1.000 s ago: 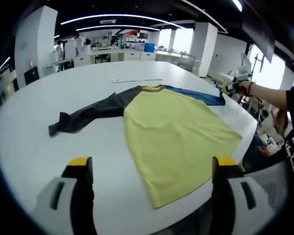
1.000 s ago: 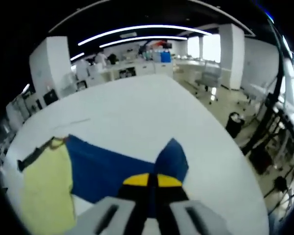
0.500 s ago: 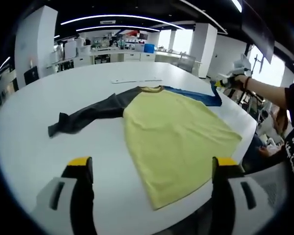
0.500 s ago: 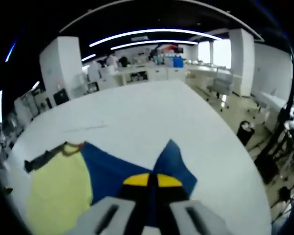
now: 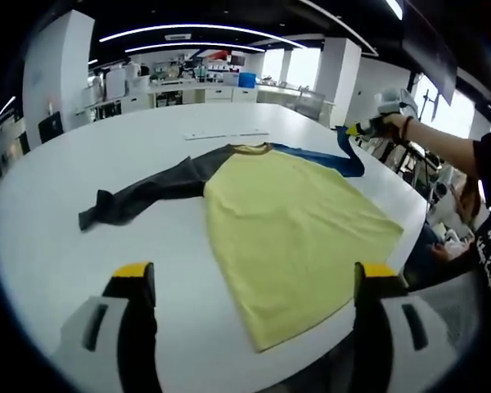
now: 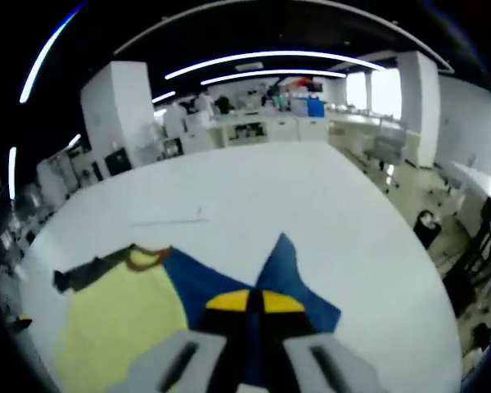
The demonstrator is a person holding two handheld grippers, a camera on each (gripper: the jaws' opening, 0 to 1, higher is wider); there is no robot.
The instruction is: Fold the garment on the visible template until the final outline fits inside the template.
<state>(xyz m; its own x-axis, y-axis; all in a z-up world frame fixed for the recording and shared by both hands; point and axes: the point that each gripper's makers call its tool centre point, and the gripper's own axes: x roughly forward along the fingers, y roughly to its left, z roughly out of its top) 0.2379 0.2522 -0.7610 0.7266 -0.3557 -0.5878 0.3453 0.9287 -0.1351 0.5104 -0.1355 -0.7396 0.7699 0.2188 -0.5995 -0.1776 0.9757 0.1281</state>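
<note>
Long-sleeved shirt (image 5: 295, 213): yellow body, one dark grey sleeve (image 5: 147, 190), one blue sleeve (image 6: 266, 274); spread flat on white table (image 5: 82, 254), hem near the table edge. Left gripper (image 5: 250, 282): jaws wide apart, above the table, holding nothing. Right gripper (image 6: 254, 301): jaws closed on the blue sleeve's cuff, which is raised off the table; seen at far right of the left gripper view (image 5: 362, 128) in a person's hand (image 5: 397, 124).

Open-plan lab: white benches (image 5: 188, 92), equipment, strip lights (image 5: 196, 29).

bright ceiling strip lights (image 5: 188, 29) | window glare | fisheye-warped edges | right view soft
</note>
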